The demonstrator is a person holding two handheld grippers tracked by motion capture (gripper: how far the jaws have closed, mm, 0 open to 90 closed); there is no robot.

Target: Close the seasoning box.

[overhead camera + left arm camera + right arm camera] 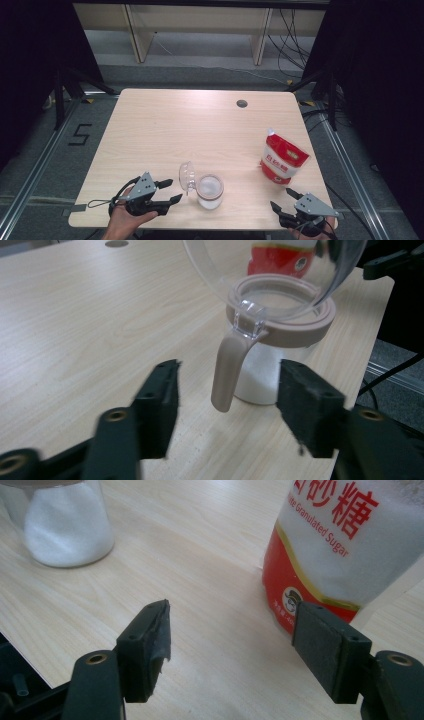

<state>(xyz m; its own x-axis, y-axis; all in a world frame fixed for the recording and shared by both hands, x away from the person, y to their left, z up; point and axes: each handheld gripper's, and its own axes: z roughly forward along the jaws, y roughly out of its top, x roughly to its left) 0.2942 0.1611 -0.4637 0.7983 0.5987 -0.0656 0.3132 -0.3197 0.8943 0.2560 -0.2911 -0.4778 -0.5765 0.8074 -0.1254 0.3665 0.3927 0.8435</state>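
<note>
1. Pale wood worktop with rounded corners stands on grey floor, black drapes at both sides of the frame; a dark round hole sits near its far edge.
2. Low in the middle of the high view stands a clear glass jar, holding white granules in its lower part.
3. It has a beige collar, and its clear domed lid is swung open to the jar's left; a beige latch lever hangs down from the hinge.
4. Left claw, at lower left, sits just beside the jar, its jaws partly open and gripping nothing; in the left gripper view the lever hangs between them, untouched.
5. Right claw, at lower right, is open and empty.
6. A red-and-white sugar pouch stands upright at right, near that claw.
</note>
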